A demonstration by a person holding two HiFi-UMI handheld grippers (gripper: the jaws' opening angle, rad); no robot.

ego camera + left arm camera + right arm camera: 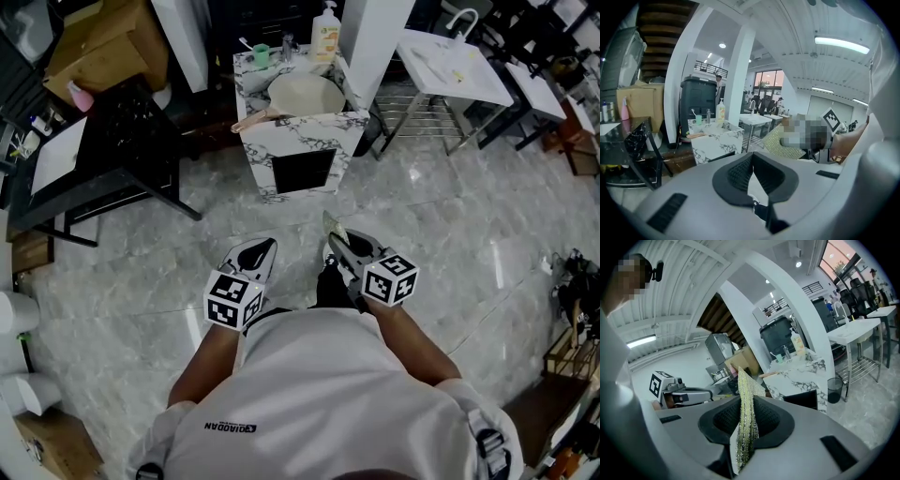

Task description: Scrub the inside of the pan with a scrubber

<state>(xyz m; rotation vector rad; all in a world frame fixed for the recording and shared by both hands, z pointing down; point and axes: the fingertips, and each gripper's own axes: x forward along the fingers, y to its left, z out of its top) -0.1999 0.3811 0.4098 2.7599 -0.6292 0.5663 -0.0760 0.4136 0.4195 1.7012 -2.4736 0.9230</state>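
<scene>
A pale pan [307, 96] with a wooden handle rests in the marbled counter [300, 141] at the far middle of the head view; the same counter [715, 140] shows small in the left gripper view and the counter [794, 373] also in the right gripper view. My right gripper [334, 234] is shut on a thin yellow-green scrubber [746, 418], which stands on edge between the pads and pokes out ahead of them. My left gripper [258, 251] is shut with nothing between its fingers. Both are held close to my body over the floor, well short of the counter.
A soap bottle [325, 33] and a green cup [262, 53] stand behind the pan. A black table [103, 159] is at the left, a white table [450, 66] and a metal rack [422, 117] at the right. Glossy marble floor [422, 234] lies between me and the counter.
</scene>
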